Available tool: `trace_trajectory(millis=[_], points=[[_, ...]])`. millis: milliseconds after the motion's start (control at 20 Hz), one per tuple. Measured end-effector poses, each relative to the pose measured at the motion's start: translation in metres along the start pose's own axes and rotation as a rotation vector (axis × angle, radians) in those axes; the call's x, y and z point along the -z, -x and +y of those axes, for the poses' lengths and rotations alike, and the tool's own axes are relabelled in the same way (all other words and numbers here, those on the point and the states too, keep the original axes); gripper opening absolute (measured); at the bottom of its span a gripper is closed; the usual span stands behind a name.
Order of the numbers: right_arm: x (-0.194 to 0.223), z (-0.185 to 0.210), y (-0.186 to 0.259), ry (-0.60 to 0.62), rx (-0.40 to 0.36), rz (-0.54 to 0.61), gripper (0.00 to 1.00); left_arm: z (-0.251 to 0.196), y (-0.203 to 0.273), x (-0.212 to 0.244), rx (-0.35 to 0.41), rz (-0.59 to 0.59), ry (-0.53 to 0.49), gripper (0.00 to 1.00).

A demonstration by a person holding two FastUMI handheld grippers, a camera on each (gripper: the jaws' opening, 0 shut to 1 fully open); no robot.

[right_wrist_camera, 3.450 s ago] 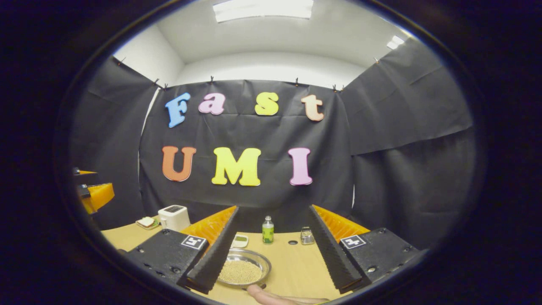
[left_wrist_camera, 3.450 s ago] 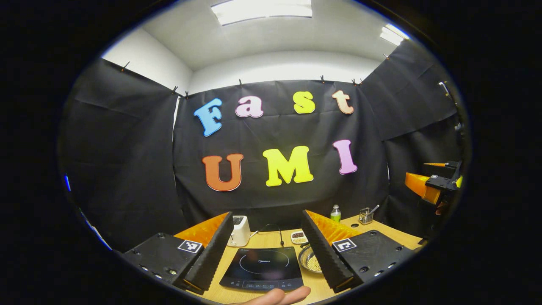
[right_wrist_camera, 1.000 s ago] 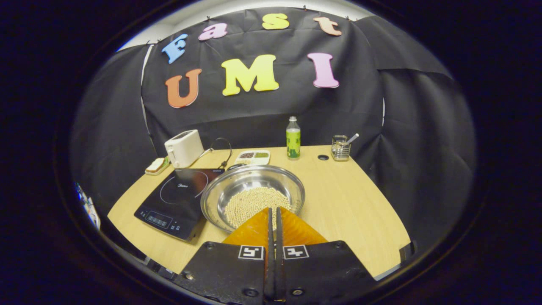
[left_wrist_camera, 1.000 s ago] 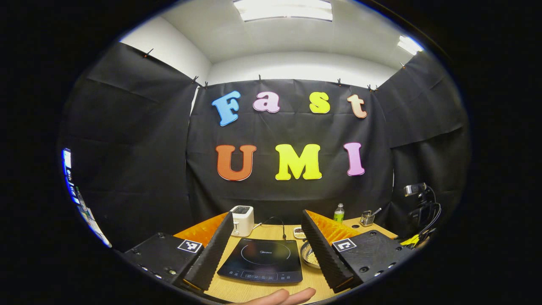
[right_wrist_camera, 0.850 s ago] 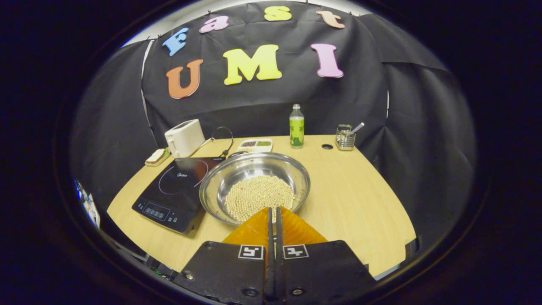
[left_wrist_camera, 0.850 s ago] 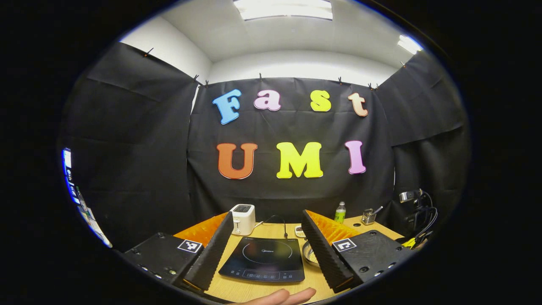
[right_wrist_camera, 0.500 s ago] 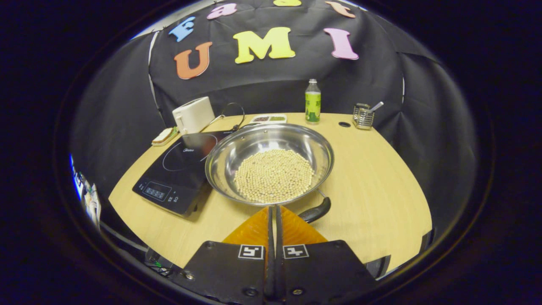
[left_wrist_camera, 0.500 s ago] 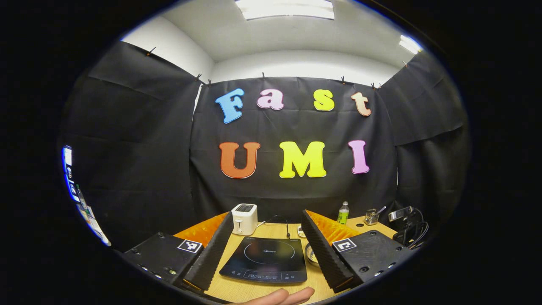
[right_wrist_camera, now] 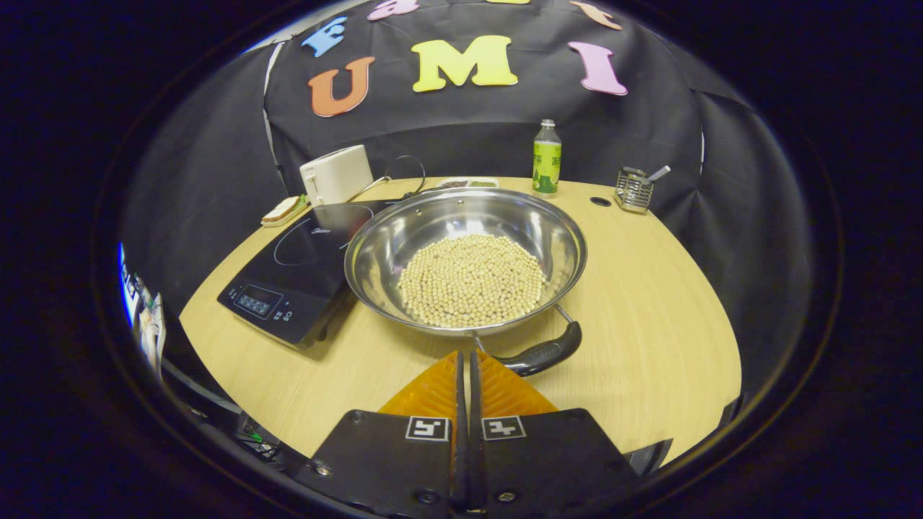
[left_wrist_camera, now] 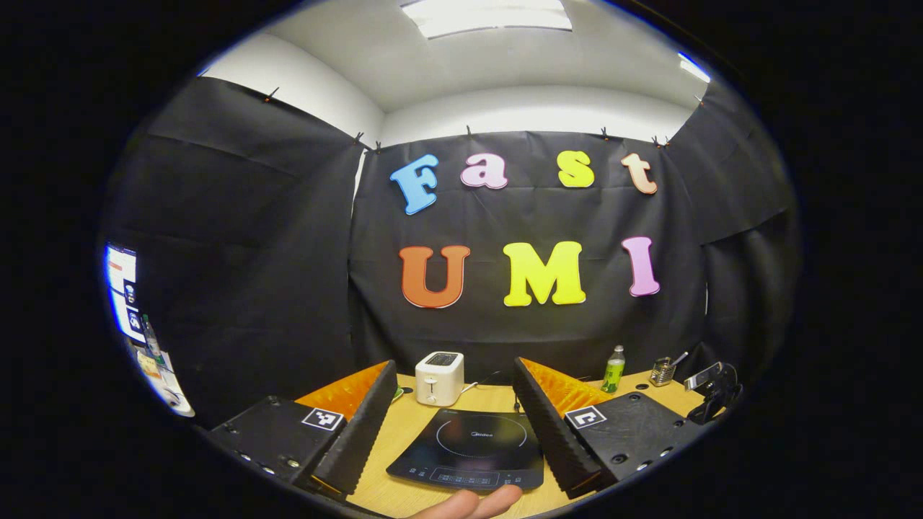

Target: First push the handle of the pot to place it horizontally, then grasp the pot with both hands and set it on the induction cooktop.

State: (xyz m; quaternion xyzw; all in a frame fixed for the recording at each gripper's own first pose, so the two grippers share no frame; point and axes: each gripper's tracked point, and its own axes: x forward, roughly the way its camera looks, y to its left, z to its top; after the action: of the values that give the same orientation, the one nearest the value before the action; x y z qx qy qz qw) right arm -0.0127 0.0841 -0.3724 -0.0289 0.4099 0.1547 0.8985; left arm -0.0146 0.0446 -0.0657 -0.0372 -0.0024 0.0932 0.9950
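Observation:
A steel pot (right_wrist_camera: 465, 259) holding pale beans sits on the wooden table (right_wrist_camera: 649, 303), right of the black induction cooktop (right_wrist_camera: 296, 267) and touching its edge. The pot's black handle (right_wrist_camera: 541, 353) juts from the near rim, slanting to the right. My right gripper (right_wrist_camera: 465, 355) is shut with nothing in it; its tips hover at the near rim, just left of the handle. In the left gripper view my left gripper (left_wrist_camera: 454, 362) stands open above the table, with the cooktop (left_wrist_camera: 476, 443) between its fingers. A person's finger (left_wrist_camera: 469, 501) lies at the bottom edge.
At the back of the table stand a white toaster (right_wrist_camera: 335, 176), a green bottle (right_wrist_camera: 546, 158), a wire utensil holder (right_wrist_camera: 636, 189) and a divided snack tray (right_wrist_camera: 465, 184). A small dish with bread (right_wrist_camera: 283, 209) lies left of the toaster. The toaster's cord runs behind the cooktop.
My right gripper shut, tipped down and came closer to the pot, so the handle came into view. The left gripper turned left; the pot slipped behind its right finger.

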Motion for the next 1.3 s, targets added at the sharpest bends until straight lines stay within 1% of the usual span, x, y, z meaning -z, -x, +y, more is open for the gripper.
trace_trajectory(millis=[50,100,150,200,250,300,350,400,450,500,550,600,750,800,850,1050,1100,1150,1200,1250,1300], points=[[0.000,-0.002,0.000,0.000,-0.001,0.001,0.01,-0.005,-0.004,0.006,0.012,0.021,0.027,0.96],[0.000,-0.003,0.000,0.000,0.000,0.005,0.04,-0.011,-0.006,0.012,0.033,0.044,0.056,0.95],[-0.001,-0.004,-0.001,0.000,0.004,0.006,0.01,-0.016,-0.008,0.014,0.055,0.059,0.085,0.95],[0.000,-0.005,-0.002,0.004,0.007,0.010,0.04,-0.021,-0.010,0.017,0.070,0.069,0.105,0.95],[-0.001,-0.006,-0.003,0.012,0.006,0.017,0.04,-0.020,-0.015,0.021,0.070,0.083,0.112,0.95],[-0.001,-0.006,-0.005,0.024,0.006,0.021,0.01,-0.020,-0.017,0.025,0.065,0.096,0.113,0.95],[-0.002,-0.008,-0.005,0.032,0.012,0.024,0.04,-0.021,-0.019,0.026,0.065,0.102,0.110,0.95],[-0.001,-0.012,-0.006,0.039,0.019,0.026,0.00,-0.023,-0.021,0.026,0.067,0.102,0.106,0.95],[-0.001,-0.013,-0.006,0.046,0.022,0.028,0.01,-0.025,-0.023,0.026,0.070,0.099,0.102,0.95],[-0.001,-0.015,-0.007,0.053,0.025,0.029,0.04,-0.029,-0.025,0.025,0.077,0.096,0.098,0.95],[-0.002,-0.017,-0.008,0.059,0.028,0.031,0.04,-0.033,-0.028,0.026,0.086,0.094,0.095,0.95],[-0.001,-0.018,-0.009,0.064,0.030,0.033,0.01,-0.037,-0.029,0.026,0.098,0.093,0.092,0.95],[-0.001,-0.023,-0.013,0.089,0.034,0.046,0.04,-0.049,-0.035,0.021,0.140,0.075,0.096,0.95],[-0.002,-0.026,-0.014,0.094,0.037,0.048,0.01,-0.052,-0.036,0.021,0.149,0.073,0.095,0.95],[-0.002,-0.029,-0.015,0.096,0.038,0.050,0.01,-0.054,-0.040,0.022,0.153,0.075,0.092,0.95],[-0.005,-0.035,-0.018,0.071,-0.012,0.053,0.01,-0.063,-0.049,0.030,0.172,0.089,0.066,0.95],[-0.006,-0.038,-0.018,0.063,-0.020,0.056,0.04,-0.064,-0.052,0.032,0.172,0.092,0.059,0.95],[-0.008,-0.042,-0.020,0.058,-0.023,0.058,0.02,-0.066,-0.054,0.035,0.170,0.103,0.051,0.95],[-0.009,-0.044,-0.021,0.048,-0.029,0.068,0.04,-0.066,-0.056,0.038,0.166,0.115,0.039,0.95],[-0.008,-0.047,-0.024,0.028,-0.045,0.082,0.02,-0.071,-0.058,0.039,0.168,0.121,0.028,0.95],[-0.008,-0.047,-0.027,0.009,-0.068,0.096,0.07,-0.075,-0.060,0.038,0.171,0.118,0.017,0.95]])
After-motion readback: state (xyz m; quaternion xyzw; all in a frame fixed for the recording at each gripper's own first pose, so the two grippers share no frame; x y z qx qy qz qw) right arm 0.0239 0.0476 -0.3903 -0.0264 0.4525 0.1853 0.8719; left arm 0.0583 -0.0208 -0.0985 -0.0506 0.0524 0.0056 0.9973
